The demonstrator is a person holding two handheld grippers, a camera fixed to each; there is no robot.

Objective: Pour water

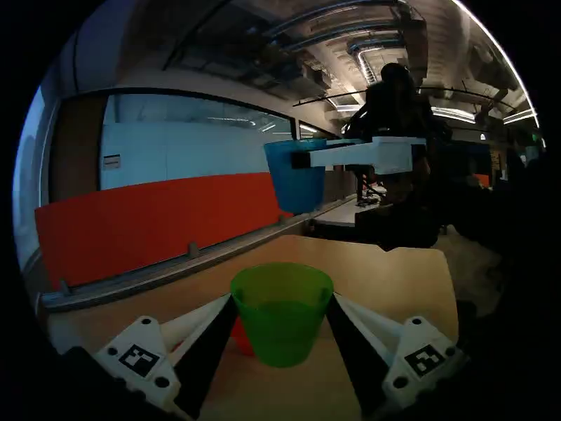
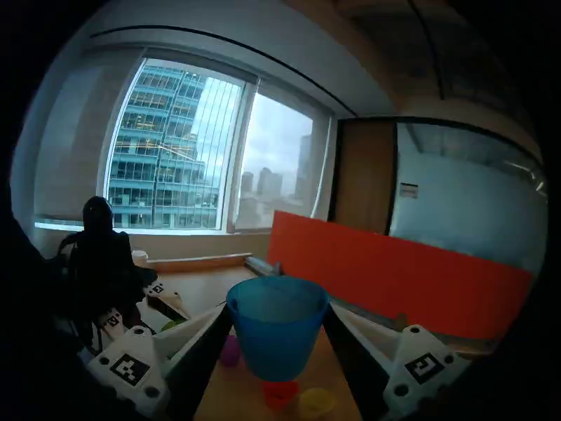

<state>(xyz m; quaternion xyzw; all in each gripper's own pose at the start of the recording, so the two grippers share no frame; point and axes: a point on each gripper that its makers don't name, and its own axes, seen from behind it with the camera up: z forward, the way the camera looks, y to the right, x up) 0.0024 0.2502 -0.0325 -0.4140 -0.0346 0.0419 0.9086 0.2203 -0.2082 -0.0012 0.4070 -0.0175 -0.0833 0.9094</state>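
Office with a wooden bench (image 1: 393, 274) along an orange partition (image 1: 154, 224). Left gripper (image 1: 280, 309) fingers clamp a green cup (image 1: 282, 326) low at the bench. Right gripper (image 2: 277, 316) fingers clamp a blue cup (image 2: 277, 333), upright, raised, apart from the green. Looks pre-pour: blue probably needs bringing over the green rim, then a slow tilt.

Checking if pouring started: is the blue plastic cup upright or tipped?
Upright: the blue plastic cup, in the right gripper, has its rim level on top.

The translucent green plastic cup (image 1: 282, 316) is looking smooth and faintly glossy, and so is the translucent blue plastic cup (image 2: 278, 330). The pale wooden tabletop (image 1: 393, 277) is showing a smooth matt finish.
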